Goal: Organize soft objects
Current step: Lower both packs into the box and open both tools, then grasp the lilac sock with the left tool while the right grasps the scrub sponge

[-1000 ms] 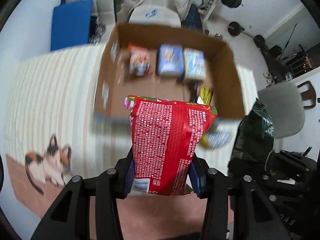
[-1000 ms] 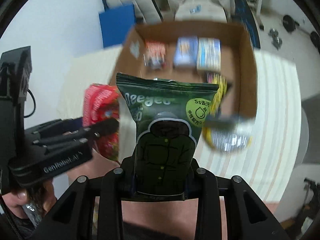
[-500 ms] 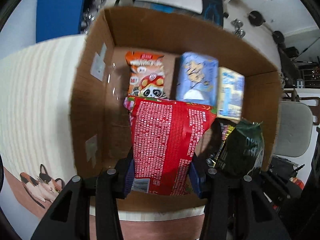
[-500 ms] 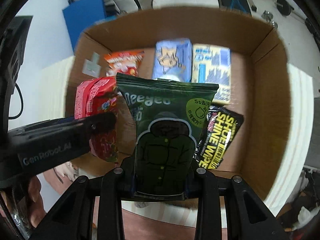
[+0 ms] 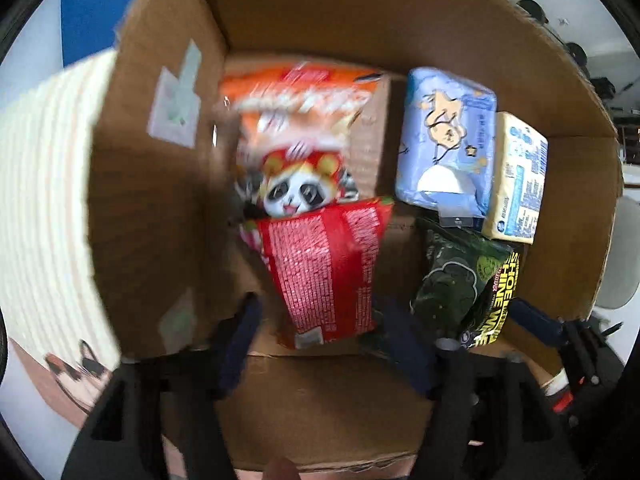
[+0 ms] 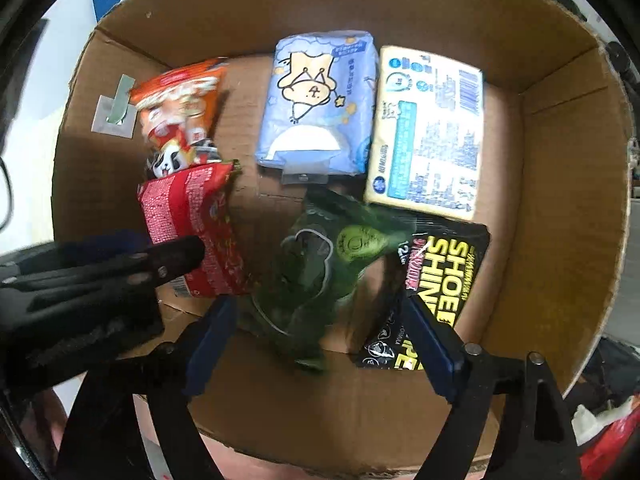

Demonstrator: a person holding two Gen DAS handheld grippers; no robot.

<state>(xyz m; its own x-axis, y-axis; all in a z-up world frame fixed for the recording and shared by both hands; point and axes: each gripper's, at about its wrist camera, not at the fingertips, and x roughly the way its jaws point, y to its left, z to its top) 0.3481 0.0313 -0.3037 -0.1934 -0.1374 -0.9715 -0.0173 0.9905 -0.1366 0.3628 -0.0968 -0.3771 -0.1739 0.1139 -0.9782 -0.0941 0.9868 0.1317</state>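
Both grippers hang over an open cardboard box point(image 5: 152, 208) point(image 6: 560, 216). My left gripper point(image 5: 320, 332) is open; the red snack bag point(image 5: 324, 272) point(image 6: 192, 228) lies loose between its spread fingers, blurred, on the box floor. My right gripper point(image 6: 320, 328) is open too; the dark green bag point(image 6: 316, 264) point(image 5: 456, 280) sits free between its fingers, blurred, partly over a black-and-yellow shoe-wipe pack point(image 6: 436, 280).
In the box lie an orange panda snack bag point(image 5: 300, 136) point(image 6: 180, 116), a light blue tissue pack point(image 5: 444, 144) point(image 6: 316, 104) and a yellow tissue pack point(image 5: 516, 180) point(image 6: 428, 136). A striped cloth with a cat print point(image 5: 44, 200) lies left of the box.
Both grippers moved down into the box and opened. The red bag and the green bag left the fingers and dropped onto the box floor.
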